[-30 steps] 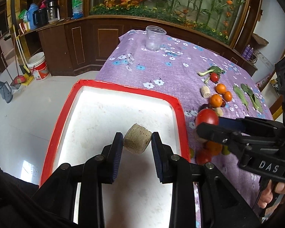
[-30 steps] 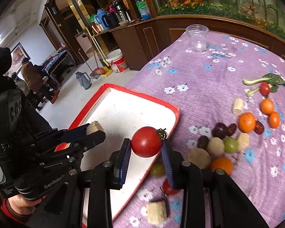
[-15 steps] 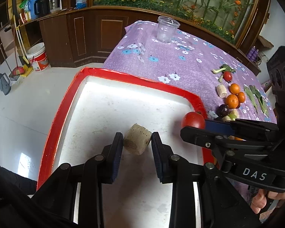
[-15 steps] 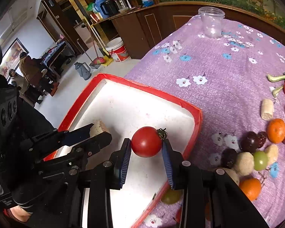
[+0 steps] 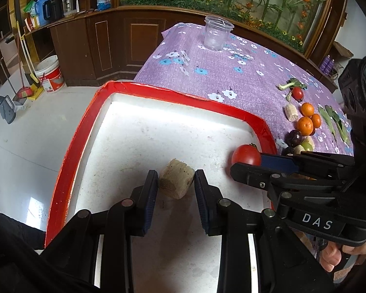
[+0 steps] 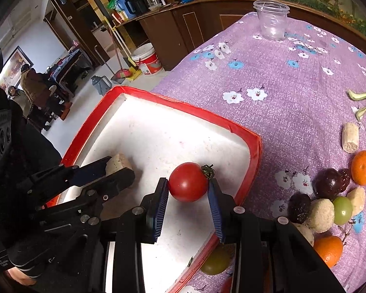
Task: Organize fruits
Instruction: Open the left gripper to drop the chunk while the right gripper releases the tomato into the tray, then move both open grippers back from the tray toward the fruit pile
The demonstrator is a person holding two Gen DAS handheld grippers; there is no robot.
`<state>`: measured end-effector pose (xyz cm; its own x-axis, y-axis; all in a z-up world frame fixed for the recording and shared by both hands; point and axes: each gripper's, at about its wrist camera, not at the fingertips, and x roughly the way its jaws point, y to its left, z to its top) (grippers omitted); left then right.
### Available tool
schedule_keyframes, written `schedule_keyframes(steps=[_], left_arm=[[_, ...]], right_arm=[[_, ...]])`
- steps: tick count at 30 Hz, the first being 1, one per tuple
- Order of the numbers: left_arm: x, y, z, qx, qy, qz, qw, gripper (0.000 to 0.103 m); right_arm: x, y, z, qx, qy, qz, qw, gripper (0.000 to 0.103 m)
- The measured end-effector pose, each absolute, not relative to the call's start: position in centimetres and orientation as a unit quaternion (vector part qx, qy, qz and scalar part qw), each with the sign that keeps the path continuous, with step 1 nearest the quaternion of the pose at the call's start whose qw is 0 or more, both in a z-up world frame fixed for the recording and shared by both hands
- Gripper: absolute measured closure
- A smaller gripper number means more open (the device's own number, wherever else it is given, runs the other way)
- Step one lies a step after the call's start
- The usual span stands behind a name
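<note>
The left tool [image 5: 175,179] is gripping a tan, cork-like chunk [image 5: 176,182] between its blue pads, holding it just above the white floor of a red-rimmed tray [image 5: 173,92]. To its right, the right tool [image 6: 188,190] is clamping a red tomato [image 6: 188,182], stem pointing right, also over the tray floor and near the tray's right wall. Both tools are pointing steeply downward.

To do this step well, each piece should probably be lowered until it is resting on the tray floor before the pads are eased apart, so nothing drops or rolls. The tomato is round and likely to roll, so setting it stem-side steady and clear of the rim seems wise. Keeping the two tools apart should prevent them from bumping.

Beyond the right tool, on a surface draped in purple flowered cloth [image 6: 292,90], more produce is waiting: oranges [image 6: 363,167], dark plums [image 6: 328,183], a green grape [image 6: 342,210], pale chunks and leafy greens. A clear plastic cup [image 6: 272,19] is standing at the far edge. The room is showing dark wood cabinets, a white bucket [image 6: 147,59] on a pale floor, flasks on a shelf, and a person sitting far to the left.
</note>
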<state>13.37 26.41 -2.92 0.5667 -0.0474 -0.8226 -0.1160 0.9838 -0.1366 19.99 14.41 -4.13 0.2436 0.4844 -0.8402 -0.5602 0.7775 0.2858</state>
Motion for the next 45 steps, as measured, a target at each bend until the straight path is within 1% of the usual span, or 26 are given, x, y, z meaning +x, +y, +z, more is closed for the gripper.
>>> schedule_keyframes(steps=[7, 12, 14, 15, 16, 21, 24, 31, 34, 37, 45], left_arm=[[13.2, 26.2, -2.9, -0.083, 0.463, 0.021, 0.882, 0.074], [12.9, 26.4, -2.9, -0.09, 0.466, 0.022, 0.88, 0.073], [12.7, 26.4, -2.8, -0.094, 0.463, 0.027, 0.881, 0.061], [12.6, 26.4, -2.6, -0.094, 0.46, 0.031, 0.883, 0.054], [12.5, 26.3, -2.5, -0.093, 0.457, 0.033, 0.884, 0.052], [12.1, 25.8, -1.8, -0.087, 0.451, 0.037, 0.887, 0.052], [11.8, 25.5, -1.6, -0.085, 0.45, 0.041, 0.888, 0.048], [11.0, 25.2, -1.1, -0.083, 0.45, 0.045, 0.888, 0.048], [10.5, 24.8, -0.8, -0.081, 0.447, 0.042, 0.89, 0.047], [9.8, 24.1, -0.5, -0.079, 0.443, 0.039, 0.892, 0.045], [8.2, 21.7, 0.4, -0.073, 0.433, 0.022, 0.898, 0.045]], right_arm=[[19.9, 14.4, -3.9, -0.033, 0.519, 0.33, 0.788, 0.068], [19.7, 13.8, -3.1, -0.022, 0.514, 0.334, 0.79, 0.056], [19.5, 13.6, -2.6, -0.02, 0.509, 0.336, 0.793, 0.055], [19.3, 13.4, -2.3, -0.018, 0.506, 0.336, 0.794, 0.055], [19.2, 13.2, -2.0, -0.016, 0.503, 0.337, 0.796, 0.055], [18.7, 12.2, -0.9, -0.011, 0.493, 0.335, 0.803, 0.054], [18.5, 11.7, -0.5, -0.009, 0.491, 0.335, 0.804, 0.054], [17.5, 10.7, 0.5, -0.003, 0.485, 0.335, 0.807, 0.053], [17.0, 9.7, 0.9, 0.001, 0.48, 0.336, 0.81, 0.049], [16.4, 8.3, 1.5, 0.008, 0.474, 0.334, 0.814, 0.049], [14.7, 4.5, 3.4, 0.022, 0.457, 0.334, 0.824, 0.049]])
